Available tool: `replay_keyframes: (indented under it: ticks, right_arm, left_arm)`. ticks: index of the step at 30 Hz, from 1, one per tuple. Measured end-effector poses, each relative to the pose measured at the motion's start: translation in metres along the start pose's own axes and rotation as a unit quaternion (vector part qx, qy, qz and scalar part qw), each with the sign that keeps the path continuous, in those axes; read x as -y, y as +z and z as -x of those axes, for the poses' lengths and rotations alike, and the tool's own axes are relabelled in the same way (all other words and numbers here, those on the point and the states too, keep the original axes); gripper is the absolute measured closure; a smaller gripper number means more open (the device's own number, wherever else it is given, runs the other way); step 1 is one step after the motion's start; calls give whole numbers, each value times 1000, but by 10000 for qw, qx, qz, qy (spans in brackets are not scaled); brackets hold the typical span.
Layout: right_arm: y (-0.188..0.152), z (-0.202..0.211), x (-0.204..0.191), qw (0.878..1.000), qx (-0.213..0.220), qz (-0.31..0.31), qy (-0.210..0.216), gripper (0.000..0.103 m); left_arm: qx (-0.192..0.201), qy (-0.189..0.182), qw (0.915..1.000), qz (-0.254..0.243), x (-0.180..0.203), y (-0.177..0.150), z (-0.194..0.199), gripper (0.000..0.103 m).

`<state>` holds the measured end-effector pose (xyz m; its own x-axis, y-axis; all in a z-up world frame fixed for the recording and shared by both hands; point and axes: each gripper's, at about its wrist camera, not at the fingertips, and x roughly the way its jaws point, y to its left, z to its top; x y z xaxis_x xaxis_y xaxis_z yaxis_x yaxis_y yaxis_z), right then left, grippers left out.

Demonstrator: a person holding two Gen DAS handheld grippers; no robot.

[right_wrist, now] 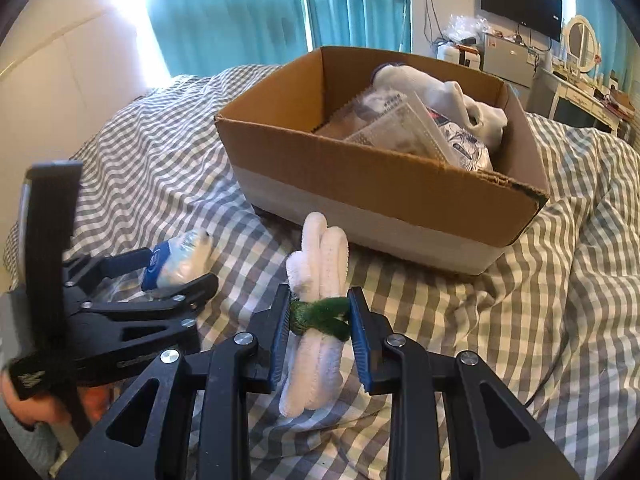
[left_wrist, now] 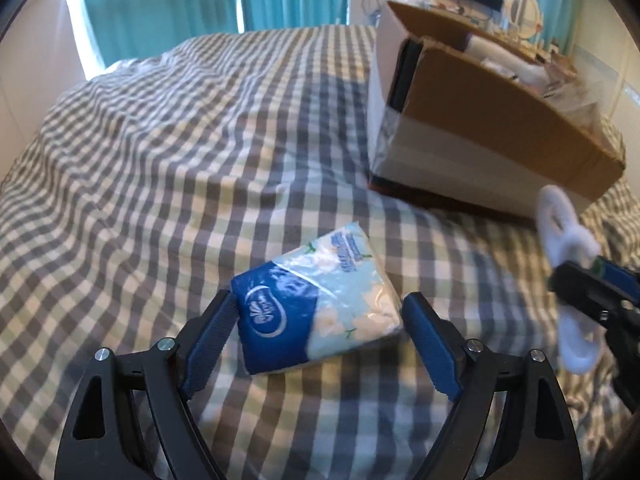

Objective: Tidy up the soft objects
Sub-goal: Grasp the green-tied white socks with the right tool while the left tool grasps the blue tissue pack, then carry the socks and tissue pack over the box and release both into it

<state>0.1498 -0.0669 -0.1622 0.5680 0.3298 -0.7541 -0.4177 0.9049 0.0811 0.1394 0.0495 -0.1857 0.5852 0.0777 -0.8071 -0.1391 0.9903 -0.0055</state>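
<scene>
A blue and white tissue pack (left_wrist: 316, 300) lies on the checked bedspread (left_wrist: 160, 168). My left gripper (left_wrist: 318, 312) is open around it, its left pad touching the pack's end and its right pad just off the other end. The pack also shows in the right wrist view (right_wrist: 180, 260) between the left gripper's fingers (right_wrist: 132, 262). My right gripper (right_wrist: 319, 312) is shut on a bundle of white fuzzy stems tied with a green band (right_wrist: 318, 280), held above the bed. The bundle shows in the left wrist view (left_wrist: 560, 232) at the right edge.
An open cardboard box (right_wrist: 372, 184) stands on the bed beyond both grippers, holding a white cloth (right_wrist: 460, 100) and several packets. It shows in the left wrist view (left_wrist: 480, 132) at upper right. Teal curtains, a desk and a wall screen lie behind the bed.
</scene>
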Motion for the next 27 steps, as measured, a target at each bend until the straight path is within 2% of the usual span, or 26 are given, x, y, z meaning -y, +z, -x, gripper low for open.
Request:
replay_keyframes:
  ticks: [5,6,11,19,27]
  right_arm:
    - [-2,-4,4,10000,-64,-56,12,75]
    - [-2,-5,4,9999,-97,-56,4,75]
    - [-5,-12,-7,9999,-154,-4,28,75]
    - [-12,6,-8,9999,-51,88,-94,75]
    - [-11,53,-11,9994,307,97,-125,75]
  left_arm:
    - [40,-181,9998,99,-3,1,1,21]
    - [58,-183,9997,120,-5,1,2,28]
    - [89,-314,9994,-73,-2,-1,10,41]
    - [488,-498,9969,-377,5,-7,54,44]
    - [996,-837,9902,-512,19,6,113,44]
